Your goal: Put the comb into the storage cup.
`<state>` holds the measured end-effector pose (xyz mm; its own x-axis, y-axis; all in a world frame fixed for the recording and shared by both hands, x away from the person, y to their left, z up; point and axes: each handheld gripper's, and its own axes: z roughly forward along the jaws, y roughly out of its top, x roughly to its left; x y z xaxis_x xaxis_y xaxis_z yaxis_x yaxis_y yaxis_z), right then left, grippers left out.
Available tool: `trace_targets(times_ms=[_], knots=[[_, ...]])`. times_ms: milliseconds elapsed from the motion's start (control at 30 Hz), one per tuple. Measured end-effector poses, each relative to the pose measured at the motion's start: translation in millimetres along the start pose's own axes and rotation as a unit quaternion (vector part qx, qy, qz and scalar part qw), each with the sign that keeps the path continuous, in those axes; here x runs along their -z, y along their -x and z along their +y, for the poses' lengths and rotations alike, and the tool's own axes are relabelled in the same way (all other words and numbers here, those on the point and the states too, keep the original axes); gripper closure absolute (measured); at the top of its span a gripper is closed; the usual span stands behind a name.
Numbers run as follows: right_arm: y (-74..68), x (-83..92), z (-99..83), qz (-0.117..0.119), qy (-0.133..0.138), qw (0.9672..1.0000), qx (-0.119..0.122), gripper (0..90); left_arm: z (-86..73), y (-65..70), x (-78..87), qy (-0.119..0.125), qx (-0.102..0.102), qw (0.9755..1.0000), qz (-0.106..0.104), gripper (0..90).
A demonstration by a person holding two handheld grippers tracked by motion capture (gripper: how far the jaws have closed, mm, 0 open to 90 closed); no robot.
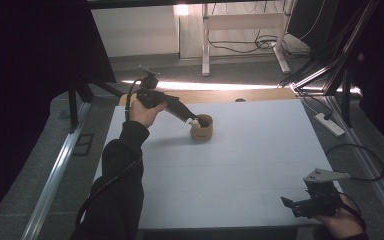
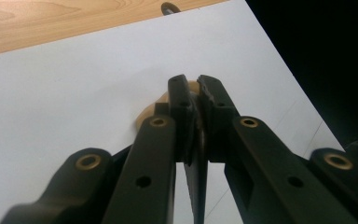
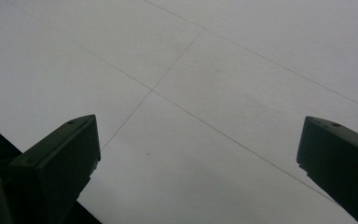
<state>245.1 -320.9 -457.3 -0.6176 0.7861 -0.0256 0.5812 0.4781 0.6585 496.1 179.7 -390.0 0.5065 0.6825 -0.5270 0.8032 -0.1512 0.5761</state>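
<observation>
Here we have the left gripper [image 1: 194, 121], pinching something small and pale, at the far-left rim of the wooden cup [image 1: 202, 128], while the spread right gripper [image 1: 287, 203] rests well apart at the near right.

Your high view looks forward and down over the whole white table [image 1: 230, 165]. Both gripper views sit close above that same table, the left one [image 2: 195, 93] facing its far wooden edge [image 2: 51, 23].
</observation>
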Motion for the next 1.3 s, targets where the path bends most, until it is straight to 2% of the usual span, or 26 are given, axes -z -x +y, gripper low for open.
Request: trace_targets(times_ms=[367, 600, 800, 1067, 1300], knots=[[-0.1, 0.0, 0.0, 0.000, -0.001, 1.0000, 0.002, 0.0, 0.1, 1.9, -8.6, -0.007, 0.000, 1.0000, 0.003, 83.3], [-0.3, -0.1, 0.0, 0.000, -0.001, 1.0000, 0.003, 0.0, -0.7, 1.0, -8.9, -0.003, 0.004, 1.0000, 0.001, 83.2], [-0.6, -0.2, 0.1, 0.000, -0.003, 1.0000, 0.004, 0.1, -3.8, -3.8, -8.3, 0.002, 0.015, 0.9999, -0.007, 83.0], [-0.9, -0.5, 0.1, 0.000, -0.003, 1.0000, 0.006, 0.2, -6.1, -4.6, -9.8, 0.011, 0.008, 0.9998, -0.011, 81.8], [-1.0, -0.6, 0.1, -0.001, -0.004, 1.0000, 0.007, 0.3, -8.2, -5.8, -10.8, 0.019, 0.000, 0.9998, -0.003, 75.9]])
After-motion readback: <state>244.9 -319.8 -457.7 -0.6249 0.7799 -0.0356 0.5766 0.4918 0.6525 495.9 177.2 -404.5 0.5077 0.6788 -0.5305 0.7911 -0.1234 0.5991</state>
